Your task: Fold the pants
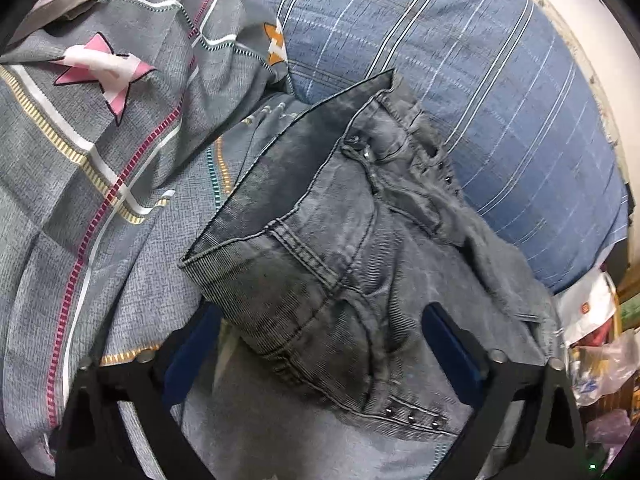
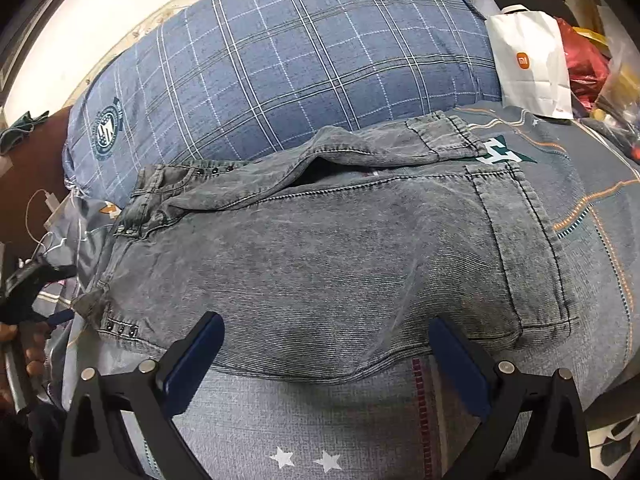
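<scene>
My left claw (image 1: 320, 344) is spread wide, both blue pads clear of the cloth, with the waist end of the grey jeans (image 1: 348, 248) between them. The jeans lie on the grey bedspread (image 1: 100, 184), against the blue checked pillow (image 2: 304, 64). My right claw (image 2: 326, 354) also gapes, empty, at their near edge.

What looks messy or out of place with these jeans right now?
The grey jeans lie folded on the bed, but the upper leg sits askew, leaving a dark gap. Waistband is bunched. Both claws, left and right, are open.
</scene>
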Tool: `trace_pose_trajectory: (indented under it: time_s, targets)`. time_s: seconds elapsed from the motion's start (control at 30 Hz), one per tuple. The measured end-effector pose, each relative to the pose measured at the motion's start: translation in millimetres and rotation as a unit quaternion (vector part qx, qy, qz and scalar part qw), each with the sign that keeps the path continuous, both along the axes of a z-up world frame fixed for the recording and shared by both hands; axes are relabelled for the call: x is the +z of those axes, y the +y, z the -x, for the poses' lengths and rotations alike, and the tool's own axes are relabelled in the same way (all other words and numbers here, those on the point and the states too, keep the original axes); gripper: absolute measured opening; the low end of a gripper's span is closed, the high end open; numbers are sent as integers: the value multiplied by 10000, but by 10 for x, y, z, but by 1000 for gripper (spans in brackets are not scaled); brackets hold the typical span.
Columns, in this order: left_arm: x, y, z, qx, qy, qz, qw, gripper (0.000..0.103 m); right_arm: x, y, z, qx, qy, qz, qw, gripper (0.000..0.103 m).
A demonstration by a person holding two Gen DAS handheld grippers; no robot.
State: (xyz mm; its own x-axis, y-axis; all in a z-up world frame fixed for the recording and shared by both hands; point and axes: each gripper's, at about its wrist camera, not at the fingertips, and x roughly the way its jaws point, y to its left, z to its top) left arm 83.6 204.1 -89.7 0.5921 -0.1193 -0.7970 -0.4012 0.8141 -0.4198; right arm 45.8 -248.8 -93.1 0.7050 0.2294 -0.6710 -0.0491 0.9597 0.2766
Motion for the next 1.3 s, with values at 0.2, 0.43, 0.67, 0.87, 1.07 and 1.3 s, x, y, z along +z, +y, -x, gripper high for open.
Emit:
trace_pose_trajectory:
  time_s: [0.2, 0.43, 0.67, 0.87, 1.07, 1.3]
  targets:
    - [-187, 126, -147, 180, 321, 70, 9993, 70, -14, -72, -6, -92, 14, -221, 9997, 103]
    - [-56, 248, 192, 578, -29, 110, 9983, 80, -75, -79, -16, -284, 80, -77, 9995, 103]
    - [-347, 331, 74, 701, 355, 460, 9958, 79, -40, 12, 13, -220, -47, 168, 9996, 103]
    - [-214, 243, -122, 592, 222, 74, 9980, 6, -65, -422, 72, -596, 440, -840, 9937, 103]
    - [-174, 278, -39, 513, -45, 71, 9986, 5, -203, -1122, 272, -1363, 1025, -2526, 9524, 103]
    - [-227, 310, 18, 420, -144, 205, 9988, 5, -374, -1560, 143, -2118, 1216, -3360, 9096, 85]
